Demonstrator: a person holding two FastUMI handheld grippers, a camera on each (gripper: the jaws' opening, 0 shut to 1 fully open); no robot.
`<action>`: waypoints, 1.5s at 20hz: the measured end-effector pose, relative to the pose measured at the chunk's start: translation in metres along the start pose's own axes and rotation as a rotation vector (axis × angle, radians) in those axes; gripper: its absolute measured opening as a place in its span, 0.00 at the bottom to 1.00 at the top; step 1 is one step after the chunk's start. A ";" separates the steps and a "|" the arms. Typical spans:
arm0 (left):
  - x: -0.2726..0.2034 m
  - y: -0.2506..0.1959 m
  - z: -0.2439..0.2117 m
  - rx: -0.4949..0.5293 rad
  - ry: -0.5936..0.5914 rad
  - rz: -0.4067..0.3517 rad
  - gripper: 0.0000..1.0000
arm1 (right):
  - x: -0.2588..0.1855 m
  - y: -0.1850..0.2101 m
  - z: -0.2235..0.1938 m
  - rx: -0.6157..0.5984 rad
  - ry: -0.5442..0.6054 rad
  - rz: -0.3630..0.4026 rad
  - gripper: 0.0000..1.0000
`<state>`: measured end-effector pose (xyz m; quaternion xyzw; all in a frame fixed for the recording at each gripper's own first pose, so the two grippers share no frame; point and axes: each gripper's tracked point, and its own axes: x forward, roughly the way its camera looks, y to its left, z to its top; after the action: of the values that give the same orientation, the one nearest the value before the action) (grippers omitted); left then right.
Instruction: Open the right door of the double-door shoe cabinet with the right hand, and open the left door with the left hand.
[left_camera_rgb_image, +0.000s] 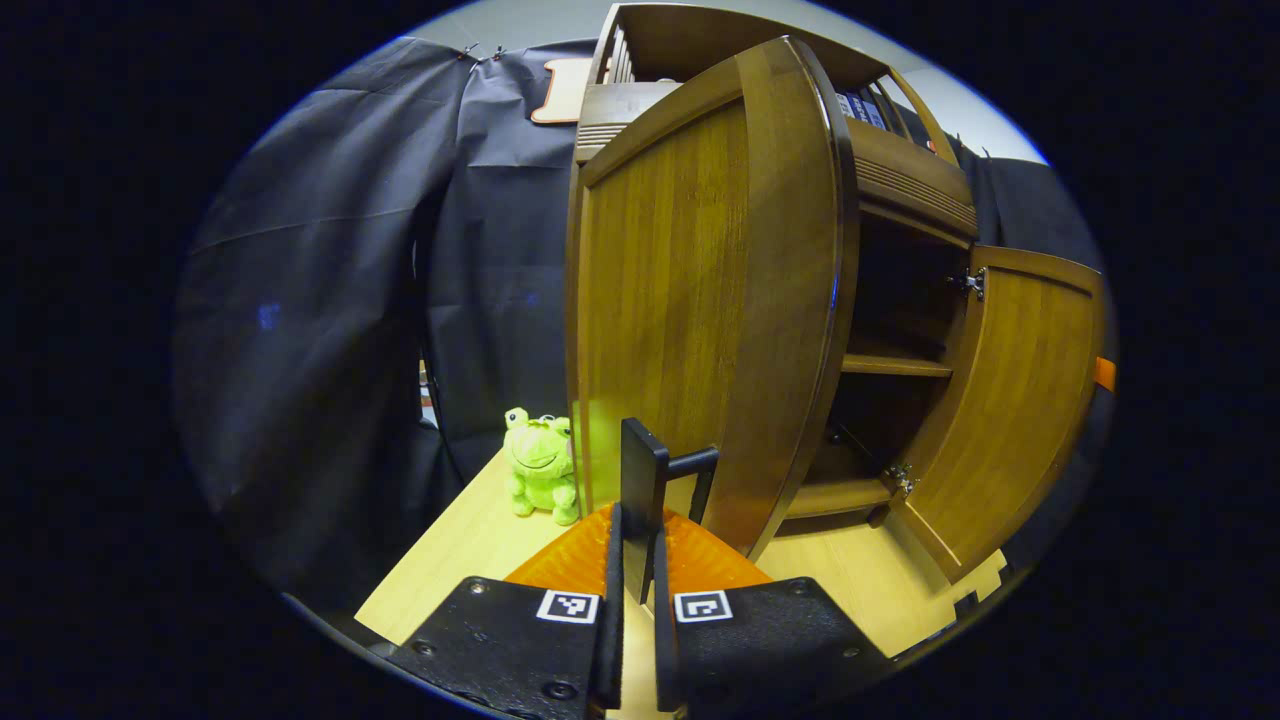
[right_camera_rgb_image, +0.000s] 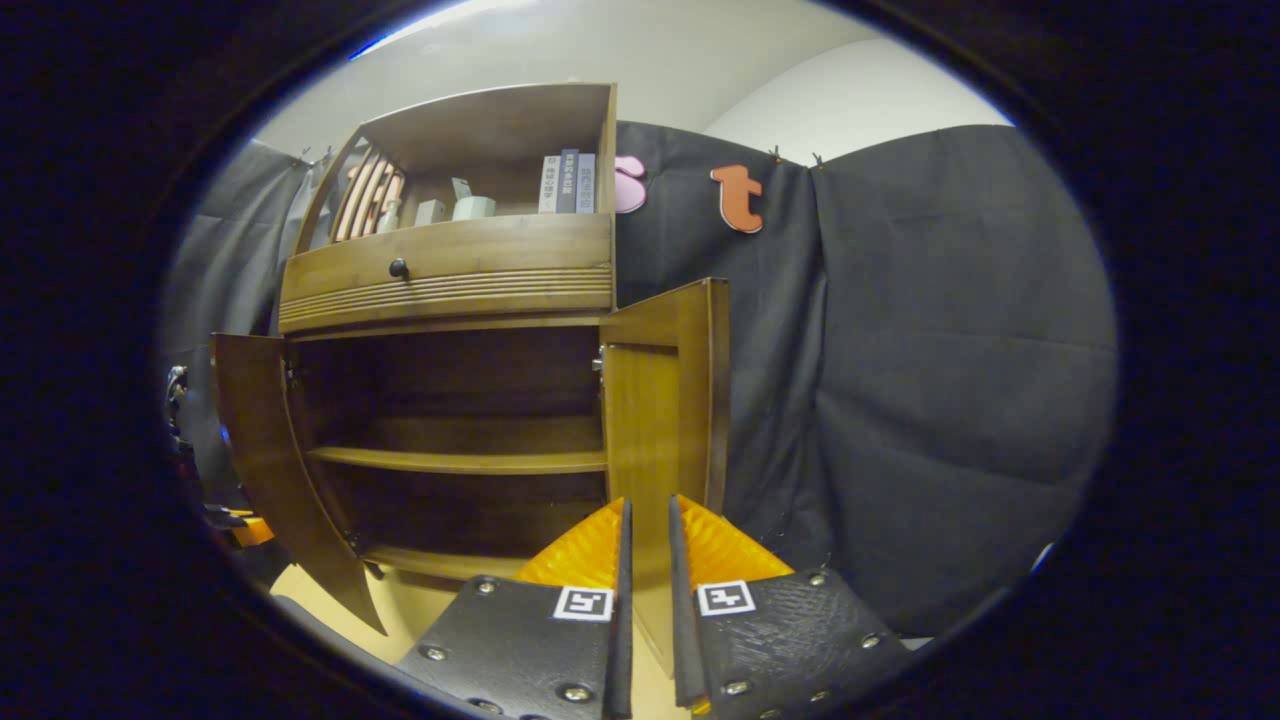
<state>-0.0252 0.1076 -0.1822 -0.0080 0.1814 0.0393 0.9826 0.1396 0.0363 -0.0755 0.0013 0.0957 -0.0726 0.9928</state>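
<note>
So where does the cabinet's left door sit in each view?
Left gripper view: the left door stands at centre, swung open, its dark handle between the left tool's fingers.
Right gripper view: it is the open panel at the far left.
Shared landmark: the middle shelf.

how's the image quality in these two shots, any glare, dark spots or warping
Left gripper view: fisheye bows the left door into a curve, with a bright glint down its edge; the green frog toy is sharp. Right gripper view: the cabinet leans and curves, its shelves sit in deep shadow, the ceiling is bright.
</note>
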 end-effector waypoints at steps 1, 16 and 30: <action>-0.003 0.005 0.000 0.004 0.001 0.001 0.13 | 0.001 0.004 0.000 0.002 0.001 0.008 0.17; -0.016 0.080 0.026 0.012 -0.081 0.027 0.03 | 0.021 0.063 -0.012 0.018 0.034 0.135 0.17; -0.019 0.100 0.024 0.045 -0.072 -0.044 0.04 | 0.033 0.095 -0.020 0.027 0.061 0.199 0.27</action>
<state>-0.0425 0.2062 -0.1533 0.0115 0.1467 0.0140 0.9890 0.1812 0.1264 -0.1026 0.0264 0.1242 0.0250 0.9916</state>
